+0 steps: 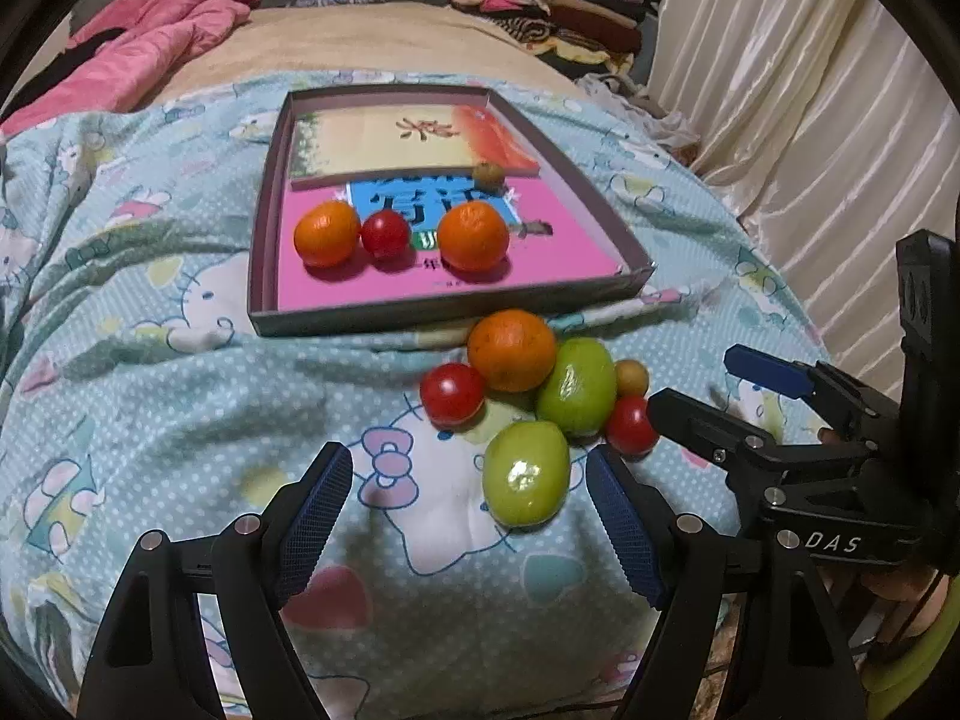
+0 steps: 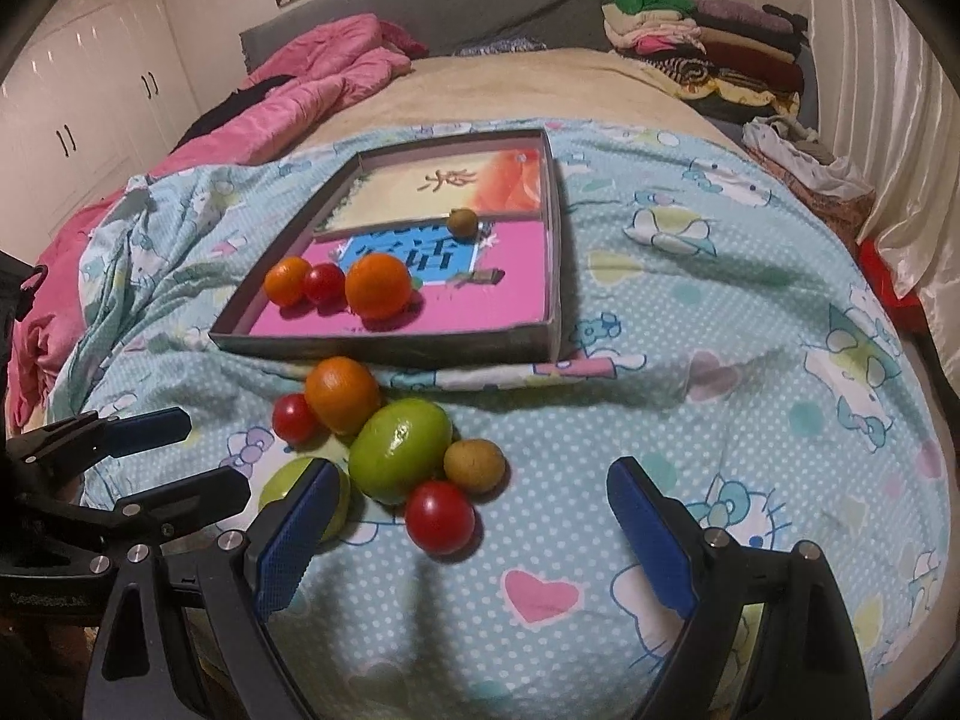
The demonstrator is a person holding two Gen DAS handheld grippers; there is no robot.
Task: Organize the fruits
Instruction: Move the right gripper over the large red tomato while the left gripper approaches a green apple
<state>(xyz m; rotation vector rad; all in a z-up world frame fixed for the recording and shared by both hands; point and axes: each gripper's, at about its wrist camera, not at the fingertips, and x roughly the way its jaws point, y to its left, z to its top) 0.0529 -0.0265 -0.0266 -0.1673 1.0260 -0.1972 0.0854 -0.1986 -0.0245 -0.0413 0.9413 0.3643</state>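
A shallow grey box [image 1: 450, 307] on the bed holds two oranges [image 1: 327, 233], a red tomato [image 1: 385, 233] and a small brown fruit [image 1: 488, 174]. In front of it a cluster lies on the sheet: an orange [image 1: 511, 350], a tomato [image 1: 452, 393], two green fruits [image 1: 576, 387], a brown fruit [image 2: 474, 466] and another tomato [image 2: 440, 516]. My left gripper [image 1: 471, 516] is open, with the nearer green fruit [image 1: 527, 474] between its fingers, untouched. My right gripper [image 2: 474, 534] is open around the near tomato, its left finger [image 2: 294, 534] hiding part of that green fruit.
The blue cartoon-print sheet [image 2: 690, 450] covers the bed. A pink quilt [image 2: 324, 72] lies at the back left and folded clothes [image 2: 708, 42] are stacked at the back right. Cream curtains [image 1: 780, 120] hang along the right and white cupboards [image 2: 90, 96] stand on the left.
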